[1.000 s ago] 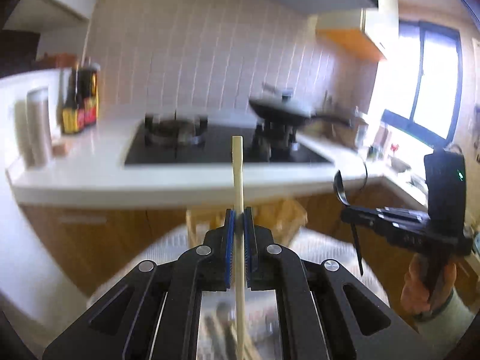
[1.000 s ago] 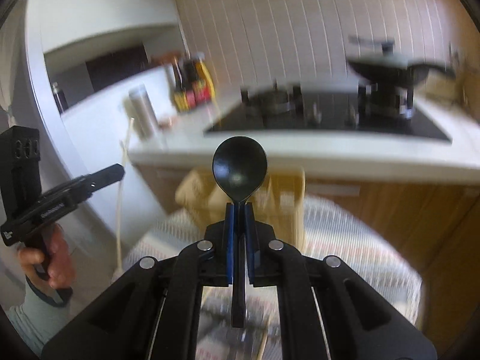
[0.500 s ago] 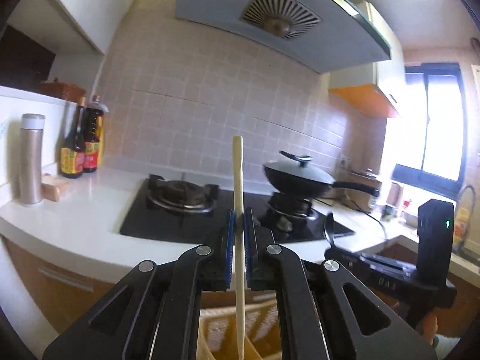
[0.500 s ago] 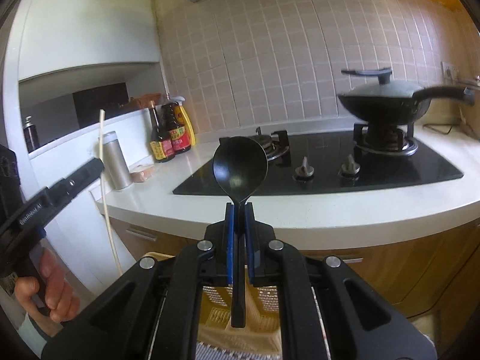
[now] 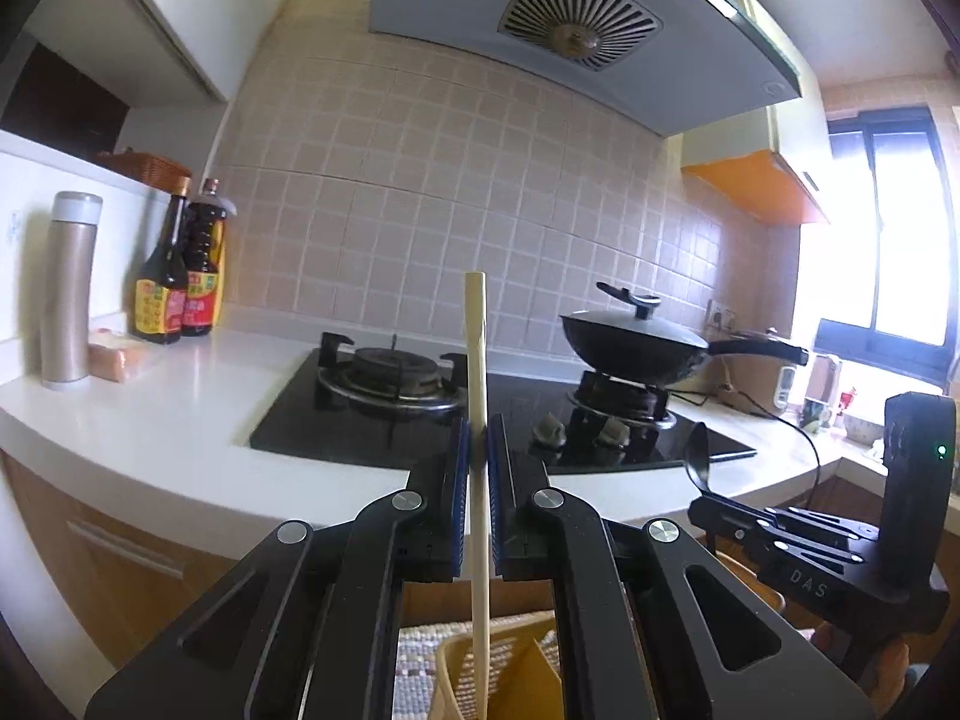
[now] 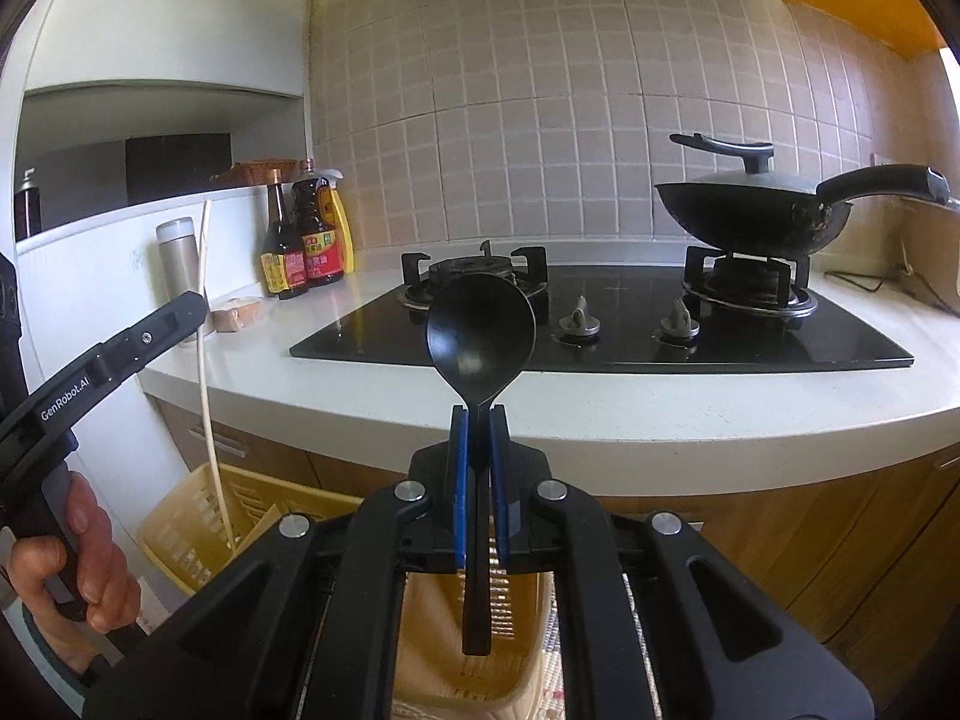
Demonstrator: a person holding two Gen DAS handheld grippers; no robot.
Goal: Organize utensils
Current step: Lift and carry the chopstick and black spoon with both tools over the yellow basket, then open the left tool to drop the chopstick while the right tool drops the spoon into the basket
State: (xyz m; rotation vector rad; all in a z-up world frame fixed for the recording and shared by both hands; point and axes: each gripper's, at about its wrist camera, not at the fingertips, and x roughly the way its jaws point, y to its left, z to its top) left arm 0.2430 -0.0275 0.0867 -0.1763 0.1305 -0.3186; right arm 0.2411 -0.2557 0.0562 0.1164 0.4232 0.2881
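Both my grippers have tipped further up since a second ago, so stove and hood now fill the views. My left gripper (image 5: 478, 438) clamps a chopstick (image 5: 477, 360) upright; its lower end is cut off by the frame above the yellow basket (image 5: 510, 672). My right gripper (image 6: 478, 420) pinches a black spoon (image 6: 480, 330), bowl up, its handle tip hanging over the basket (image 6: 180, 516), whose inside I can't make out.

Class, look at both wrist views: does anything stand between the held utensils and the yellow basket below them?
Nothing visible does. The left claw grips the chopstick and the right claw grips the black spoon, both hanging over the open yellow basket.
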